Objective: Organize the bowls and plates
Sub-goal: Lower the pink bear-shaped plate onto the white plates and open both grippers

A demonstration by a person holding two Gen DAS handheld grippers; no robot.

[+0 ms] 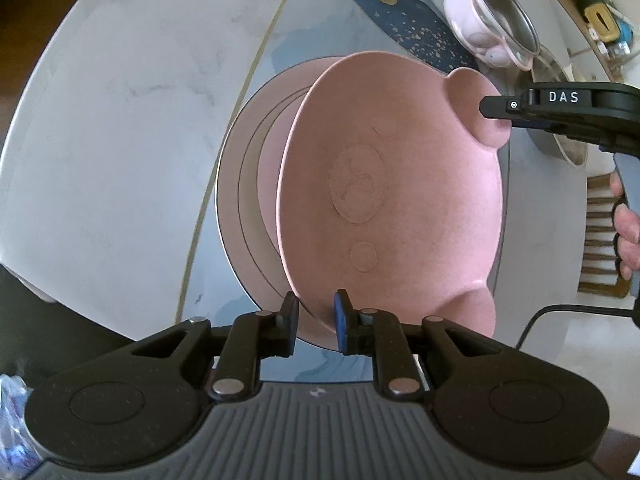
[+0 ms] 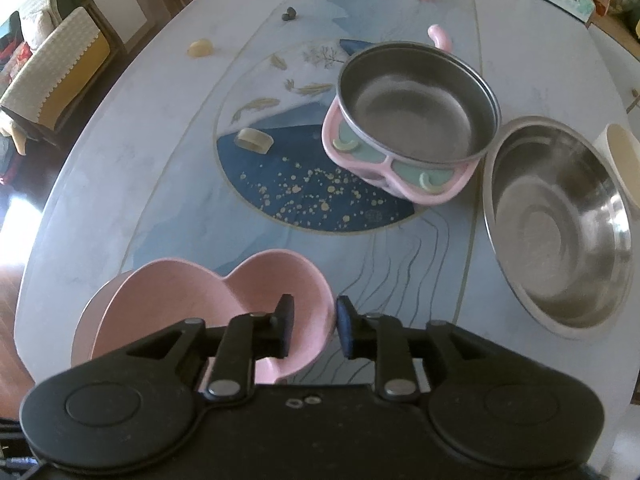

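In the left wrist view, the left gripper [image 1: 316, 320] pinches the near rim of a pink bear-face plate [image 1: 392, 200], one of its fingers [image 1: 289, 320] on each side of the rim, so the gap between them is narrow and filled by the plate. The plate is tilted, its far side raised, over a pink round plate [image 1: 260, 184] that lies flat on the pale surface [image 1: 100, 140]. At the plate's upper ear, the right gripper [image 1: 500, 110] comes in from the right; one finger lies against the ear, and whether it clamps the ear cannot be told from here. A hand [image 1: 628, 232] grips that tool's handle. Farther back stands a pink bowl with a steel insert [image 1: 492, 24].

In the right wrist view, the right gripper [image 2: 314, 330] straddles the ear of the bear-face plate [image 2: 192, 304]: the left finger sits inside the ear's hollow, the right finger [image 2: 346, 332] just outside its rim, with the rim held between them in a narrow gap. Beyond, on the painted blue part of the surface [image 2: 280, 184], sits the pink bowl with its steel insert [image 2: 416, 120], tilted. Just beside it to the right rests a wide steel bowl [image 2: 560, 224], and a cream cup [image 2: 622, 160] shows at the right edge, touching or overlapping that bowl's rim.
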